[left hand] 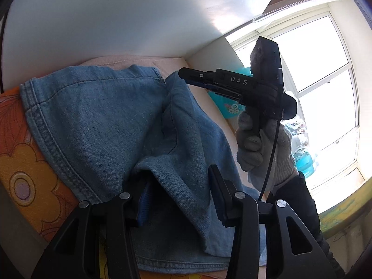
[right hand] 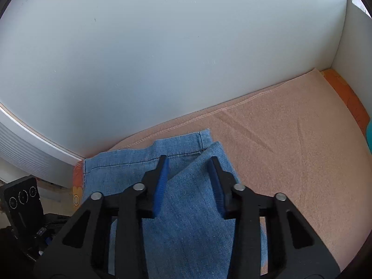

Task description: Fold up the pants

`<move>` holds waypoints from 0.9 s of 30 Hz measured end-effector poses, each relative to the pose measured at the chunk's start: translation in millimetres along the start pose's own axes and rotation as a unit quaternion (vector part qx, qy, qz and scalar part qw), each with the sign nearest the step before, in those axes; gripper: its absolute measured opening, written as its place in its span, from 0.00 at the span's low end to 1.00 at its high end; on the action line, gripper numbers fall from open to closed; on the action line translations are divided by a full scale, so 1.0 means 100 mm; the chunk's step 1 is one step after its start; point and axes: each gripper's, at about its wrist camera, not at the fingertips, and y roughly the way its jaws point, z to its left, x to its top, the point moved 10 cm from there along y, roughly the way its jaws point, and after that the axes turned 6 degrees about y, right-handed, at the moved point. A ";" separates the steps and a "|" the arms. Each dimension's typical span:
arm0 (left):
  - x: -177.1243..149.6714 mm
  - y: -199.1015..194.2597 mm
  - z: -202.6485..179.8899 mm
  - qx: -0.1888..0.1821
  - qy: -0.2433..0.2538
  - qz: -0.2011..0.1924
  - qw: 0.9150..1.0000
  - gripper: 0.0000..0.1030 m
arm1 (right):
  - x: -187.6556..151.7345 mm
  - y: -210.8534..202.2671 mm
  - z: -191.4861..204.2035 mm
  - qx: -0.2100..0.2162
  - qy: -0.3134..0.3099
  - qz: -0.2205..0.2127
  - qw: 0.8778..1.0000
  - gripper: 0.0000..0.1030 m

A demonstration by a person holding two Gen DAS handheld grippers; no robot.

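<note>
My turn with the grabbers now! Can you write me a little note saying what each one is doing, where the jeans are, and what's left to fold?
Left gripper: open, jaws on either side of a raised fold of the jeans, not pinching it.
Right gripper: open, hovering over the jeans, holding nothing.
Jeans: bunched and partly folded over themselves on the peach blanket, beside the white wall.
Done: a rough fold-over, it seems.
Left: likely smooth the layers, line up the edges, then fold again into a neat stack.

Blue denim pants (right hand: 190, 209), peach blanket (right hand: 290, 151)
</note>
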 end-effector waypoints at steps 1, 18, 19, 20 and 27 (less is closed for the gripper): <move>0.02 -0.02 -0.02 0.004 0.010 -0.010 1.000 0.36 | 0.00 -0.05 0.03 -0.007 -0.006 -0.009 1.000 0.08; 0.06 -0.03 0.01 -0.004 0.005 -0.007 1.000 0.25 | 0.22 0.13 -0.41 -0.029 0.059 -0.002 0.998 0.79; 0.09 0.02 0.02 -0.001 0.001 -0.008 1.000 0.25 | 0.22 0.16 -0.43 -0.025 0.063 -0.001 0.998 0.77; 0.10 0.03 0.04 0.003 0.001 -0.011 1.000 0.25 | 0.21 0.21 -0.42 -0.017 0.066 0.003 0.998 0.69; 0.18 0.00 0.07 0.025 0.023 -0.042 0.999 0.08 | 0.13 -0.04 -0.14 -0.004 0.045 -0.024 0.999 0.09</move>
